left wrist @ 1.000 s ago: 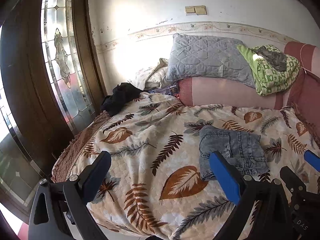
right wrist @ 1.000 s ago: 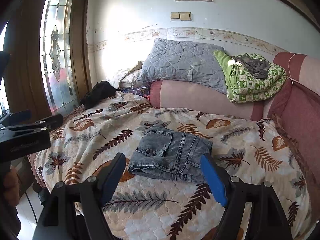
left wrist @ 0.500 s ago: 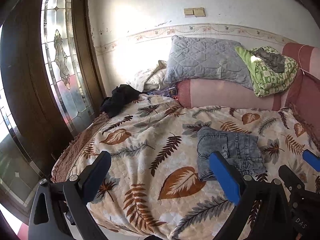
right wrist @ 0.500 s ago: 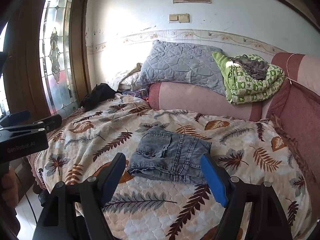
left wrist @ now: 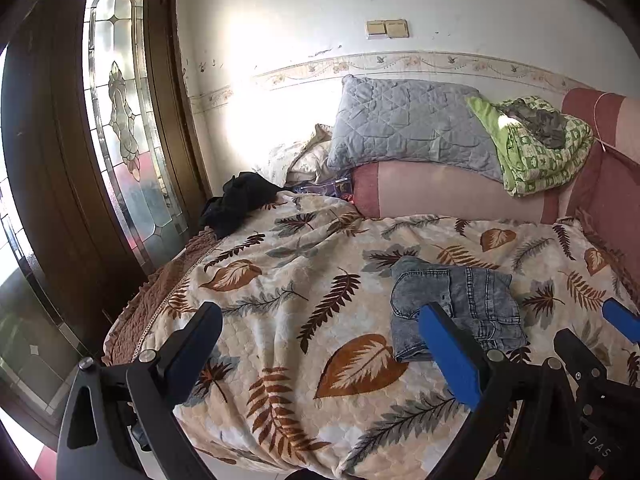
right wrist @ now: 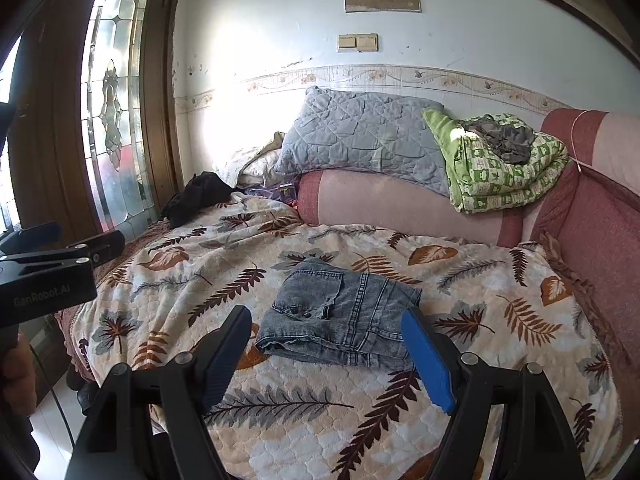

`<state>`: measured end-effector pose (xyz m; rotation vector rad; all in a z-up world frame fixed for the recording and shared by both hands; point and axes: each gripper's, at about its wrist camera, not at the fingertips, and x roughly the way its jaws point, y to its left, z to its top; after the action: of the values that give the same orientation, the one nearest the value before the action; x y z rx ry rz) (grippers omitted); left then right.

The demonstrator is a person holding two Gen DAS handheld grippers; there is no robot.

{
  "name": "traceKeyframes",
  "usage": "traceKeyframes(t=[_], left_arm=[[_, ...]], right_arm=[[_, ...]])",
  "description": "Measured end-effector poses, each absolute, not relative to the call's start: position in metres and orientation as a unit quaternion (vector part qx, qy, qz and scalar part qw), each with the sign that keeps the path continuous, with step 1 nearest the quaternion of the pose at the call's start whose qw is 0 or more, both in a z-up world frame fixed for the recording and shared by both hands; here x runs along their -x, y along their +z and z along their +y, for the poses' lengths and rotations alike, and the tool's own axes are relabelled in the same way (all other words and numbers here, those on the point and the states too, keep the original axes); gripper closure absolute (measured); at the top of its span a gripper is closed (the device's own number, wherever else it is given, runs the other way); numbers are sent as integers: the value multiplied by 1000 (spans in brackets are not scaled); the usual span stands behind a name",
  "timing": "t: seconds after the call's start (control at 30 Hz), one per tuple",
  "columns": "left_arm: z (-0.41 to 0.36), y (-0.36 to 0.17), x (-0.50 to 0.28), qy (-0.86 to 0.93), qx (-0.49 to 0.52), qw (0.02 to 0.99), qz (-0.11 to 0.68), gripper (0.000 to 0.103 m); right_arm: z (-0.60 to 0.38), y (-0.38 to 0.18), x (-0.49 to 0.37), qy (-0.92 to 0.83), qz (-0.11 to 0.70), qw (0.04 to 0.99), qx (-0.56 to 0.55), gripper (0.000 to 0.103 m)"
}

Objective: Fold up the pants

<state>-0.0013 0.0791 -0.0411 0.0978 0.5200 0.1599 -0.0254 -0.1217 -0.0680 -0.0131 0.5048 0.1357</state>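
The jeans (right wrist: 340, 316) lie folded compactly mid-bed (right wrist: 500, 344); both tongs (left wrist: 320, 352) (right wrist: 326, 356) gape empty; folding looks finished.

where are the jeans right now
The folded jeans lie flat on the leaf-print bedspread, centre of the right wrist view just beyond the open right gripper, well in front of the pink bolster.

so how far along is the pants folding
Done: the jeans lie as a compact folded bundle on the leaf-print bedspread. In hand: nothing; the left hand-held gripper and right hand-held gripper are open, off the cloth. Left: nothing obvious, maybe tidying.
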Motion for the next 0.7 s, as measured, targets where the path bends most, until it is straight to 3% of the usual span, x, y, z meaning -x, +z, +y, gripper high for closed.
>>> traceKeyframes(t=[0.7], left_arm=[[76, -35, 6, 68, -39, 964, 254, 4]], right_arm=[[-119, -65, 31, 69, 246, 967, 10, 23]])
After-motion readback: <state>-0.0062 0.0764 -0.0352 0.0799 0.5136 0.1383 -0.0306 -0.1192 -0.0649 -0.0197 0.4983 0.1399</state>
